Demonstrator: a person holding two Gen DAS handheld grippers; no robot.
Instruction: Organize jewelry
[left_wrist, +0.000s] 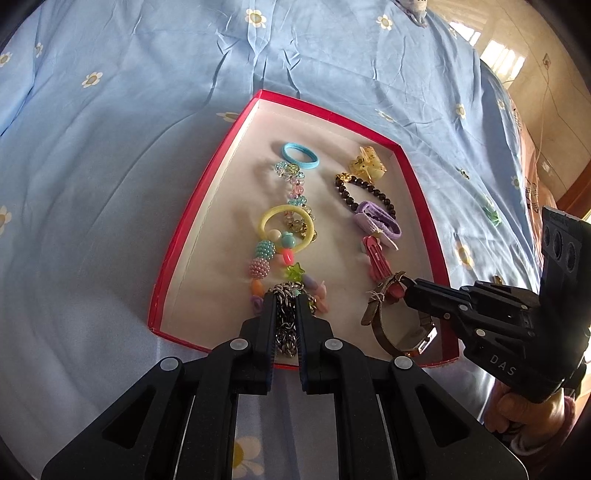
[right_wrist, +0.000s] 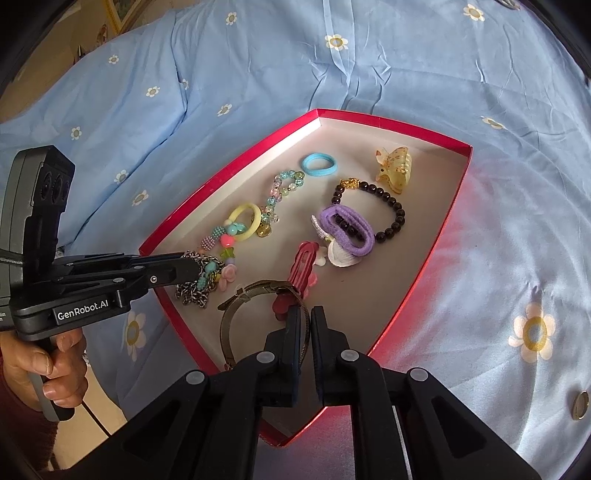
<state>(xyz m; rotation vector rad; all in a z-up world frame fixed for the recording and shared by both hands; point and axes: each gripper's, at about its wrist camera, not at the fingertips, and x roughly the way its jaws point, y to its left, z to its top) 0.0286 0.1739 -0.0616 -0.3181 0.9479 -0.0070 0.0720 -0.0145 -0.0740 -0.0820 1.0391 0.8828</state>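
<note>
A red-rimmed tray (left_wrist: 192, 206) (right_wrist: 458, 192) lies on the blue flowered bedsheet and holds jewelry and hair ties. My left gripper (left_wrist: 285, 299) (right_wrist: 194, 271) is shut on a silver chain (left_wrist: 285, 325) (right_wrist: 192, 293) at the tray's near edge, beside a colourful bead bracelet (left_wrist: 264, 258) (right_wrist: 225, 236). My right gripper (right_wrist: 306, 314) (left_wrist: 406, 286) is shut on the brown strap of a watch (right_wrist: 258, 290) (left_wrist: 384, 317), next to a pink hair clip (left_wrist: 378, 258) (right_wrist: 301, 264).
The tray also holds a blue hair tie (left_wrist: 300, 156), yellow hair tie (left_wrist: 284, 221), clear bead bracelet (left_wrist: 295, 184), dark bead bracelet (right_wrist: 388, 206), purple scrunchie (right_wrist: 347, 232) and amber claw clip (right_wrist: 395, 170). A gold ring (right_wrist: 580, 406) lies on the sheet at right.
</note>
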